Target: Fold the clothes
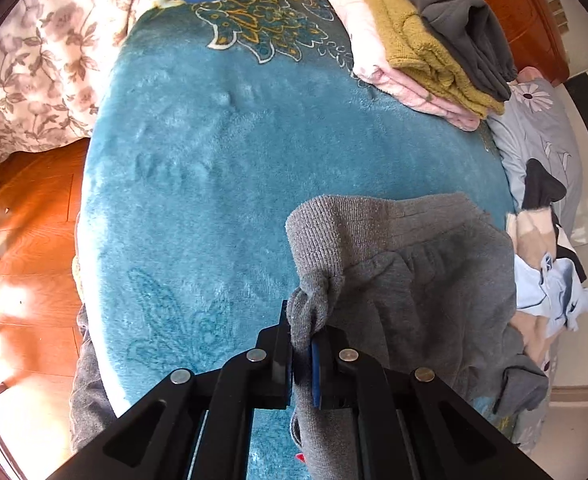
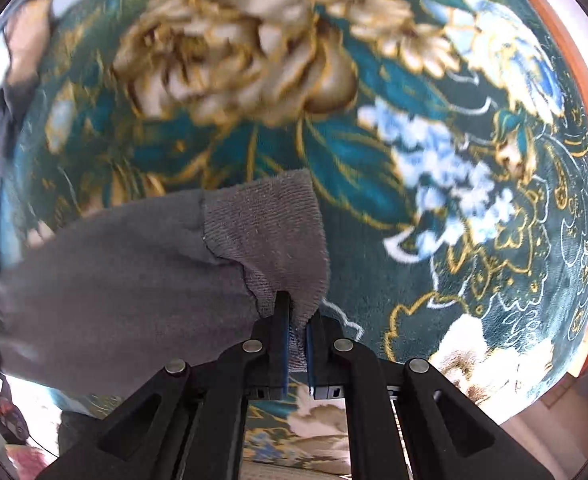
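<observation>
A grey knit garment [image 1: 406, 280] with ribbed cuffs hangs over a teal floral blanket [image 1: 213, 152] on a bed. My left gripper [image 1: 302, 344] is shut on one ribbed edge of it, the cloth bunched between the blue pads. In the right wrist view the same grey garment [image 2: 133, 264] stretches off to the left, and my right gripper [image 2: 297, 336] is shut on its ribbed cuff [image 2: 269, 224] above the blanket [image 2: 434, 160]. Both grippers hold the garment lifted.
A stack of folded clothes, pink [image 1: 374, 52], mustard [image 1: 426, 44] and dark grey [image 1: 466, 24], lies at the blanket's far right. Loose unfolded clothes [image 1: 550, 272] lie at the right edge. A floral quilt [image 1: 41, 56] and wooden floor [image 1: 29, 240] are at left.
</observation>
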